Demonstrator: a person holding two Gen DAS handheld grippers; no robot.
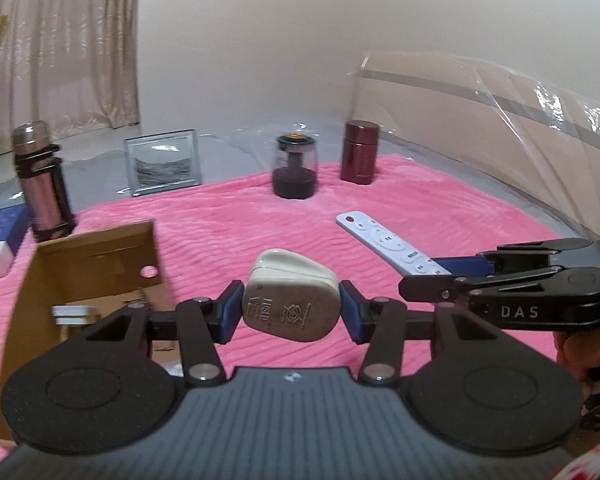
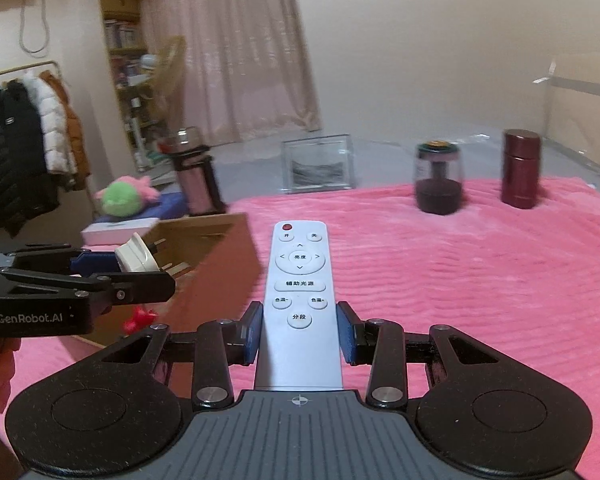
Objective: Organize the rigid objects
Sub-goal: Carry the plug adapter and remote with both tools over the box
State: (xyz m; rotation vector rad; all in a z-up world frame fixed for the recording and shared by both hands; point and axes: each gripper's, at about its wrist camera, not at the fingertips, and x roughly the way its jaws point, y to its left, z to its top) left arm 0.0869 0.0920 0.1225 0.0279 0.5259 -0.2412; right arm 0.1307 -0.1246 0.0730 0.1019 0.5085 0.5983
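My left gripper (image 1: pixel 291 313) is shut on a cream power plug adapter (image 1: pixel 290 300), held above the pink blanket (image 1: pixel 420 360) with its printed grey face toward the camera. In the right wrist view the same adapter (image 2: pixel 138 258) shows its prongs, held in the left gripper (image 2: pixel 140 270) beside the box. My right gripper (image 2: pixel 300 332) is shut on a white remote control (image 2: pixel 300 276), which points away over the blanket with its buttons up. The left wrist view shows that remote (image 1: pixel 388 246) sticking out of the right gripper (image 1: pixel 440 276). An open cardboard box (image 1: pixel 88 272) stands at the left.
At the back of the blanket stand a pink flask with black straps (image 1: pixel 42 184), a framed sand picture (image 1: pixel 164 162), a glass jar with a dark base (image 1: pixel 295 168) and a maroon canister (image 1: pixel 360 152). Clear plastic sheeting (image 1: pixel 520 120) rises at the right. Inside the box lies a small white item (image 1: pixel 76 314).
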